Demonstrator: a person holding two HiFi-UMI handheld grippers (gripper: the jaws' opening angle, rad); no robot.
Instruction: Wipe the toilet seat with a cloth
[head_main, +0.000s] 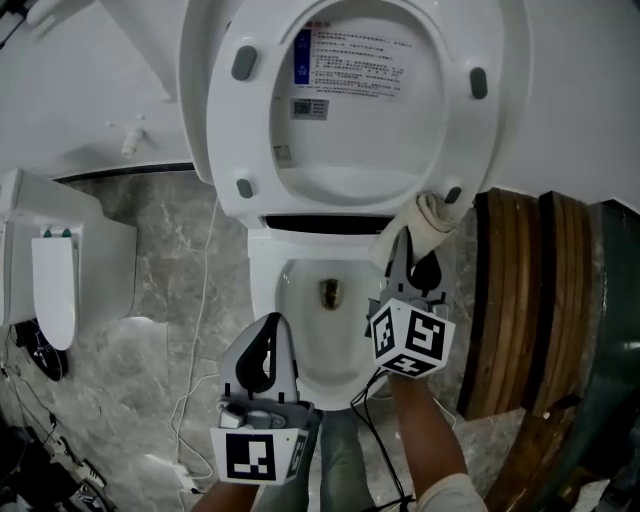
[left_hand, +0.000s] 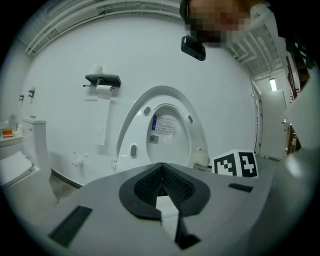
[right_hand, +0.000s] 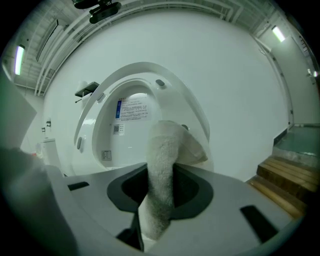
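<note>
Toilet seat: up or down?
Up. The toilet seat stands raised against the lid, its underside bumpers facing out; the bowl rim below is uncovered.

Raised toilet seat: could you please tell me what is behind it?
Through the opening of the toilet seat, the lid and its printed label show; anything behind the lid is covered.

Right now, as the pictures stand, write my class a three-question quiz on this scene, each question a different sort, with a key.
1. True or false: the toilet seat is raised upright.
2. What does the right tool grip? A) a sponge B) a white cloth C) a brush
3. Fill the gap: the left tool has its jaws ____ with nothing between them.
Key: 1 true; 2 B; 3 shut.
</note>
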